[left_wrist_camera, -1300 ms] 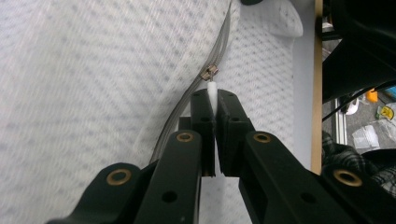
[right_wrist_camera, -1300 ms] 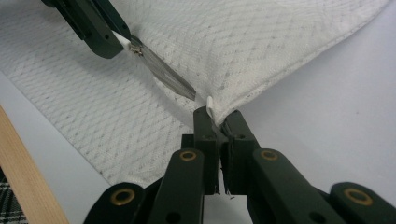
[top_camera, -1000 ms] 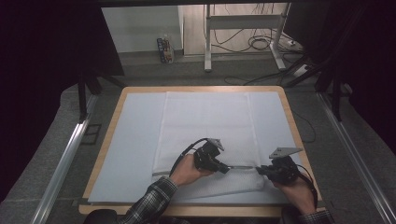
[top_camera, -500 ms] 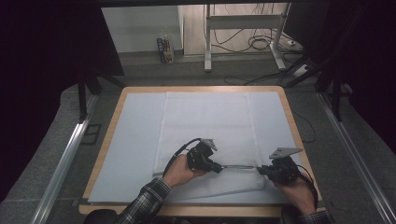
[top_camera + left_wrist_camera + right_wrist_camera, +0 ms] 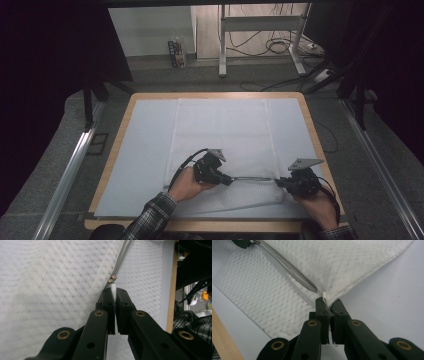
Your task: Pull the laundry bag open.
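A white mesh cloth lies flat on the pale mat, with a grey zipper along its near part. My left gripper is shut on the zipper's white pull tab, just behind the small metal slider. At the zipper's other end my right gripper is shut on the cloth's corner. The zipper runs taut from that corner toward the left gripper. Both grippers rest low over the cloth, facing each other.
The pale mat covers a board with a wooden rim. Metal rails flank the table. Beyond the far edge are a metal stand and cables on the floor. Plaid sleeves come in at the bottom.
My left gripper has slid a little to the left along the zipper, away from the right gripper. The right gripper has stayed where it was.
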`<state>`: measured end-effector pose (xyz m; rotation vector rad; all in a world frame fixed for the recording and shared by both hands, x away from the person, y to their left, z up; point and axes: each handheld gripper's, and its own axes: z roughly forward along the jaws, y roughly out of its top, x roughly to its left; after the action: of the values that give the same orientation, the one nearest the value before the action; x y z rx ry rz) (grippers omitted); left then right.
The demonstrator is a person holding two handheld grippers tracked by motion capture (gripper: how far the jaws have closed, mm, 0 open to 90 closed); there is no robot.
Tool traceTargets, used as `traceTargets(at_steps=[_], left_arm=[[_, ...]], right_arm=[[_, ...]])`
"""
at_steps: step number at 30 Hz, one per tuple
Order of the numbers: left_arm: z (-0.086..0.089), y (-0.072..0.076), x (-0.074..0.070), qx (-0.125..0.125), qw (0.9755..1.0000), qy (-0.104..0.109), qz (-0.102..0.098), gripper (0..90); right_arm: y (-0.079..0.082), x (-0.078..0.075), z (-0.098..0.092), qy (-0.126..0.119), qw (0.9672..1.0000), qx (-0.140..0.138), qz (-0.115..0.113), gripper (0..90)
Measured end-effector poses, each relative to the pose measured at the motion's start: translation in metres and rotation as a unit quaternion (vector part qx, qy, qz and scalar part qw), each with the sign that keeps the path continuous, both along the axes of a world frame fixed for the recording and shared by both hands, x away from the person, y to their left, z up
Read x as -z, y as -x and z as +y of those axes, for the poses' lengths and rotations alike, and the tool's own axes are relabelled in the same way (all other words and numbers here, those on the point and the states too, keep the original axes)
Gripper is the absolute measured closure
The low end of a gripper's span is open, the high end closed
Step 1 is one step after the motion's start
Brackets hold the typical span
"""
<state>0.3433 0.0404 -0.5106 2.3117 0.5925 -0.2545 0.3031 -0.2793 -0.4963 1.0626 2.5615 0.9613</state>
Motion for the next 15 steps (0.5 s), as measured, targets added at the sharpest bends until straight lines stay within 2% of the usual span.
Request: traceTargets(at_steps=[15], left_arm=[[0.025, 0.007, 0.002, -0.021, 0.9998, 0.004, -0.001, 87.5]], right_arm=[[0.0, 0.001, 0.0, 0.002, 1.0, -0.001, -0.001, 85.0]])
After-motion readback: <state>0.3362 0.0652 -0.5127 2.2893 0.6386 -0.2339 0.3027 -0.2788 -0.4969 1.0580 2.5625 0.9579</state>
